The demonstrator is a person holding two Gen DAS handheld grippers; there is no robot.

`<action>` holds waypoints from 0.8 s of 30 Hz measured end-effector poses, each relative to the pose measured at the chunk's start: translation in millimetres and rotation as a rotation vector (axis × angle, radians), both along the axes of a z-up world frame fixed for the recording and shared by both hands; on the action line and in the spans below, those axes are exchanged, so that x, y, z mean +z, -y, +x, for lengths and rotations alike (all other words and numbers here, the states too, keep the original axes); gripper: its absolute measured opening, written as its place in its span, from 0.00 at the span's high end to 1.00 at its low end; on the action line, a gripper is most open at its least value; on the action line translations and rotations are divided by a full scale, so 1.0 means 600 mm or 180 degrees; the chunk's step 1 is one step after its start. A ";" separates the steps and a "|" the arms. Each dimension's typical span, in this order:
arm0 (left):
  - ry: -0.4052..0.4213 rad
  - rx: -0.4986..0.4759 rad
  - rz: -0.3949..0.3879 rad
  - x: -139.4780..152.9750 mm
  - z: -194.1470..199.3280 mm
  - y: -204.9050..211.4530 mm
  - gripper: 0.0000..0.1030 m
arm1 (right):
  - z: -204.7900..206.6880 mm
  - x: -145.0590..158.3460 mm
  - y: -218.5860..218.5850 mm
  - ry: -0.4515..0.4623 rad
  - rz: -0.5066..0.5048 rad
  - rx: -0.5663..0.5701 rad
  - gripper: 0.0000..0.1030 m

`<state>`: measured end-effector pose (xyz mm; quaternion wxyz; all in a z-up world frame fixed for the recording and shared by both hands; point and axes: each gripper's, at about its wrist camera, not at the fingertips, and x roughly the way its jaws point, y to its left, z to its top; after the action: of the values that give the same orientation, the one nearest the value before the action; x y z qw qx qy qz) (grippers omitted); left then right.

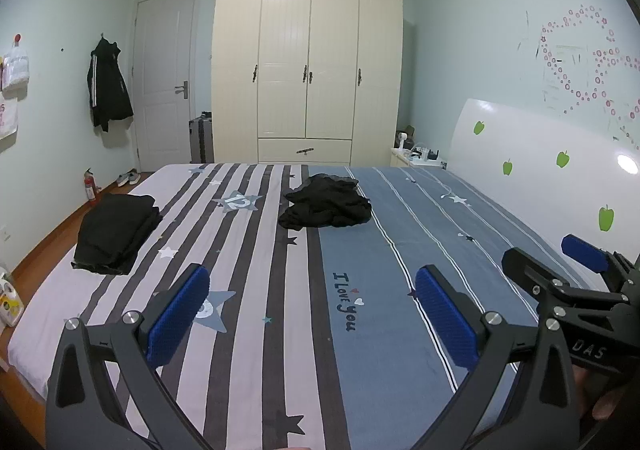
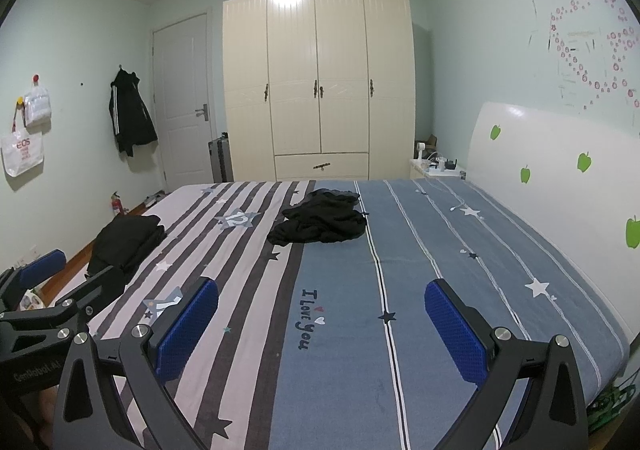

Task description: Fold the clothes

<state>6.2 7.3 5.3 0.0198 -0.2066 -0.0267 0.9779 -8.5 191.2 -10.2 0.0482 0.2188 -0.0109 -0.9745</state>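
A crumpled black garment (image 1: 326,204) lies in the middle of the bed, far ahead of both grippers; it also shows in the right wrist view (image 2: 322,220). A folded stack of black clothes (image 1: 116,232) sits near the bed's left edge, also seen in the right wrist view (image 2: 126,242). My left gripper (image 1: 312,314) is open and empty above the near part of the striped sheet (image 1: 256,330). My right gripper (image 2: 322,328) is open and empty beside it. Each gripper shows at the edge of the other's view, the right (image 1: 560,266) and the left (image 2: 60,278).
A white headboard (image 1: 540,170) with green apple stickers runs along the bed's right side. A cream wardrobe (image 1: 308,66) stands beyond the bed's far edge, a nightstand (image 1: 416,158) to its right. A black jacket (image 1: 106,86) hangs on the left wall by the door.
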 end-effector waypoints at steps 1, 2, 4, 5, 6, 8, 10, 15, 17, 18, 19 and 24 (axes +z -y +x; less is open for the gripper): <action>0.0001 -0.0023 0.0020 -0.001 0.002 0.002 0.01 | 0.001 -0.001 -0.001 0.0002 -0.0010 -0.0001 0.01; 0.0004 -0.0055 0.0052 -0.001 0.004 0.005 0.01 | 0.003 -0.001 -0.002 -0.0005 -0.0029 -0.0010 0.01; 0.0004 -0.0117 0.0129 -0.003 0.010 0.011 0.01 | 0.007 -0.003 -0.006 -0.0015 -0.0068 -0.0013 0.01; -0.0011 -0.0098 0.0128 -0.004 0.013 0.013 0.01 | 0.009 -0.003 -0.007 -0.0014 -0.0083 -0.0005 0.01; -0.0026 -0.0078 0.0127 -0.005 0.017 0.014 0.01 | 0.011 -0.003 -0.008 -0.0015 -0.0095 0.0002 0.01; -0.0055 -0.0037 0.0098 -0.007 0.022 0.018 0.01 | 0.013 -0.005 -0.010 -0.0025 -0.0118 0.0021 0.01; -0.0046 -0.0022 0.0062 -0.013 0.017 0.023 0.01 | 0.012 -0.007 -0.013 -0.0032 -0.0163 0.0045 0.01; 0.0028 0.0023 0.0003 -0.062 -0.030 0.041 0.01 | -0.024 -0.041 -0.018 0.0070 -0.0224 0.0000 0.01; 0.0073 0.0048 -0.0006 -0.102 -0.067 0.052 0.01 | -0.052 -0.071 -0.020 0.0128 -0.0244 -0.0006 0.01; 0.0095 0.0059 -0.0009 -0.123 -0.087 0.057 0.01 | -0.071 -0.092 -0.021 0.0162 -0.0253 -0.0036 0.01; 0.0120 0.0061 -0.0006 -0.151 -0.117 0.061 0.01 | -0.093 -0.117 -0.021 0.0197 -0.0257 -0.0058 0.01; 0.0222 -0.0055 0.0096 -0.304 -0.325 0.069 0.01 | -0.271 -0.281 -0.017 0.0485 -0.0162 -0.0096 0.01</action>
<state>-188.9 -33.9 -177.3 0.0304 -0.2405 -0.0403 0.9693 -171.1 201.1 -178.5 0.0382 0.2908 -0.0426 -0.9551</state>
